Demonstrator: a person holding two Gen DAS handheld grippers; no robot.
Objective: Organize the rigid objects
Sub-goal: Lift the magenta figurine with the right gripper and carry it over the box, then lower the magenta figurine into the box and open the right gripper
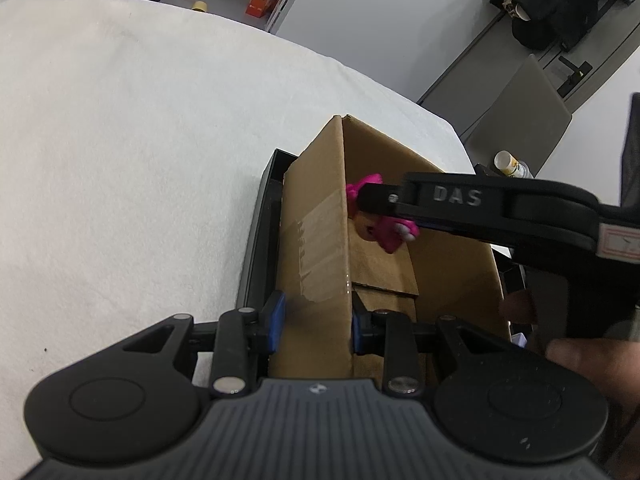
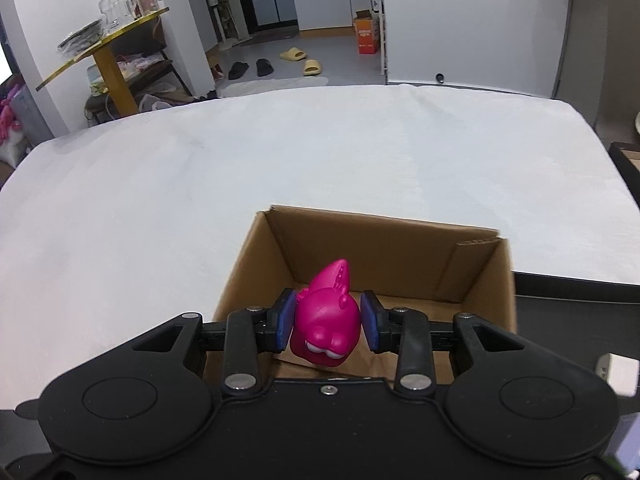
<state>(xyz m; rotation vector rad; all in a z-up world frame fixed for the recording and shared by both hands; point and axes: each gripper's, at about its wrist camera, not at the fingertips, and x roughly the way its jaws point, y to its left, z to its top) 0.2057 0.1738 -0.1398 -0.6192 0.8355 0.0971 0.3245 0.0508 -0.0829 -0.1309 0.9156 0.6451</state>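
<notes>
An open brown cardboard box (image 2: 384,240) stands on the white table, set on a black tray (image 1: 256,240). My left gripper (image 1: 318,322) is shut on the box's near wall (image 1: 316,240), one blue pad on each side of it. My right gripper (image 2: 329,322) is shut on a pink toy fish (image 2: 326,320) with white eyes and holds it over the box's open top. In the left wrist view the right gripper's black finger (image 1: 440,200) reaches in from the right with the pink toy fish (image 1: 384,232) inside the box opening.
The white cloth-covered table (image 2: 280,160) spreads wide to the left and beyond the box. A grey chair (image 1: 520,120) and a small bottle (image 1: 510,164) stand past the table's right edge. A yellow side table (image 2: 104,44) with jars, slippers and an orange carton (image 2: 366,36) lie farther off.
</notes>
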